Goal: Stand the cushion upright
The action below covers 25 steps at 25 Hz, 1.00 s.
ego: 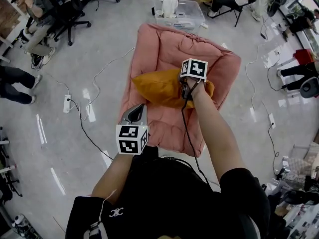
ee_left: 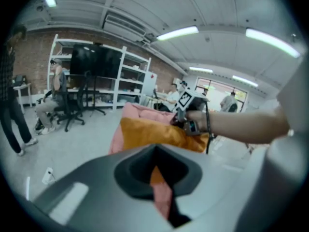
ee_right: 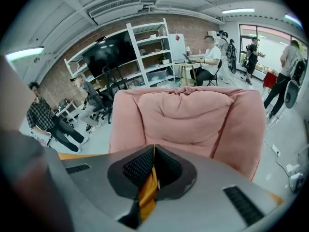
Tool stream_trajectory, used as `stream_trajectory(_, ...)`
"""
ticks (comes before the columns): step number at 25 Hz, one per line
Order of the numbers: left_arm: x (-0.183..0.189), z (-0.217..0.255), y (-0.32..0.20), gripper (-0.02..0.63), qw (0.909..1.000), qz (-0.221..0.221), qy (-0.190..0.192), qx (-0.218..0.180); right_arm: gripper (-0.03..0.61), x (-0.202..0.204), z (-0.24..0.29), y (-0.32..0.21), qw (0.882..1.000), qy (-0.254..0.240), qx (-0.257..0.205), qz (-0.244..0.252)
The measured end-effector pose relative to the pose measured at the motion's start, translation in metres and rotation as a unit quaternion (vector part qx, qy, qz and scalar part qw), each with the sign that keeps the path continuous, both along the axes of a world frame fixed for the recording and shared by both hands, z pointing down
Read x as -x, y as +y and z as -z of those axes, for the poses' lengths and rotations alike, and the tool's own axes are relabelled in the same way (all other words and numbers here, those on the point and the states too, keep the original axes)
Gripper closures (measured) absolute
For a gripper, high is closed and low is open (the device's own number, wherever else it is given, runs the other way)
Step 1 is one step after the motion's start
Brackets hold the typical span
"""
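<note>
My right tongs (ee_right: 152, 164) pinch orange cushion (ego: 157, 87) on pink chair (ego: 174, 49); left tongs (ee_left: 155, 170) narrow, grip unsure. Lifting step, I judge; next, tip cushion against backrest.

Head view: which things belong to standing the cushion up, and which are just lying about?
Part of the job:
orange cushion
pink floor chair that it lies on
right tool, shut on the cushion's edge
left tool

Just lying about:
clear storage bin
power strip
black office chair
</note>
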State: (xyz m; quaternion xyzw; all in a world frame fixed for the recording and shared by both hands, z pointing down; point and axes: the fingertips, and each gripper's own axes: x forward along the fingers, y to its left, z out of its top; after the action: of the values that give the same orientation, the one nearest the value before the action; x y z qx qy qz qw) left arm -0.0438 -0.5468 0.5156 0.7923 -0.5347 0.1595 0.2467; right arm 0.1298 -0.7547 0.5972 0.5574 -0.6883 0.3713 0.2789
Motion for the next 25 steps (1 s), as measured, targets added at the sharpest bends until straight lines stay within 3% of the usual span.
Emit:
stream_trajectory(10, 0.030, -0.011, -0.067, 0.620, 0.9995, -0.025, -0.002, 0.017, 0.571, -0.007, -0.016, -0.102, 0.998, 0.005, 0.062, -0.007)
stream_trajectory(14, 0.037, -0.019, -0.078, 0.619, 0.9992, -0.030, -0.004, 0.024, 0.569, 0.000, 0.026, -0.149, 1.000, -0.003, -0.025, -0.007)
stream_trajectory(18, 0.040, -0.023, -0.086, 0.620, 0.9992, -0.030, -0.002, 0.028, 0.569, 0.010, 0.078, -0.168, 0.991, -0.007, -0.133, 0.003)
stream_trajectory(21, 0.034, -0.020, -0.090, 0.620, 0.9991, -0.035, -0.002, 0.023, 0.569, 0.009, 0.110, -0.158, 0.980, -0.008, -0.196, 0.006)
stream_trajectory(25, 0.028, -0.018, -0.092, 0.620, 0.9990, -0.041, 0.001, 0.014, 0.580, 0.008, 0.145, -0.117, 0.968, -0.028, -0.249, 0.004)
